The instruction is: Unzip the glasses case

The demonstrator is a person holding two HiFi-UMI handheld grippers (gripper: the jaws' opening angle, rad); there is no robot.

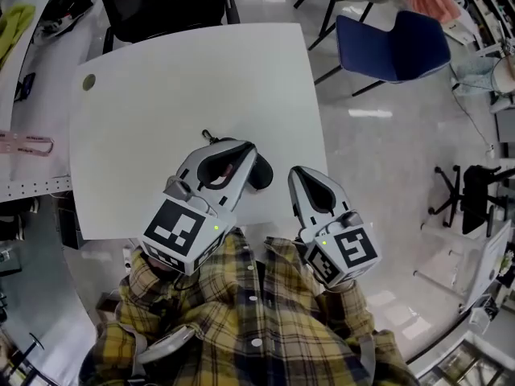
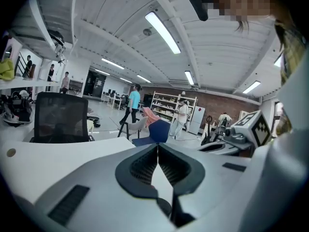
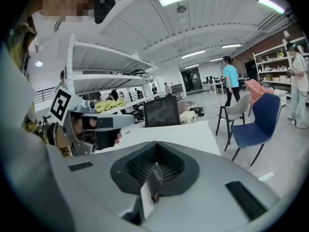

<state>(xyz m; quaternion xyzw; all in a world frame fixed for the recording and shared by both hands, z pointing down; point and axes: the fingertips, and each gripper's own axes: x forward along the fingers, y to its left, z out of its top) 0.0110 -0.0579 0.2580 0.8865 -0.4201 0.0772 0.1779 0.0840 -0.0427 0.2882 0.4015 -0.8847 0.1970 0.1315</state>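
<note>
The case [image 1: 262,175] lies dark at the table's [image 1: 177,95] 6 o'clock edge. Most of it is hidden under the left gripper [image 1: 245,149], and only its 3 o'clock end shows. A small loop [image 1: 209,136] pokes out at 11 o'clock of that gripper. It may be the zip pull or a strap; I cannot tell which.

The left gripper's jaws are clenched on nothing. The right gripper [image 1: 299,171], at 3 o'clock of the case, also has its tips pressed together, with only a small printed strip showing behind them.

The likely risks:
- Both grippers must open before either can pinch the pull or pin the case.
- An unpinned case would probably slide on the smooth top when the zip is tugged.
- It lies close to the near edge, so a push toward 6 o'clock could tip it off.
- The left gripper blocks the view of the zip.

A black chair [image 1: 157,2] stands at 12 o'clock and a blue chair [image 1: 394,47] at 2 o'clock, both well clear.
</note>
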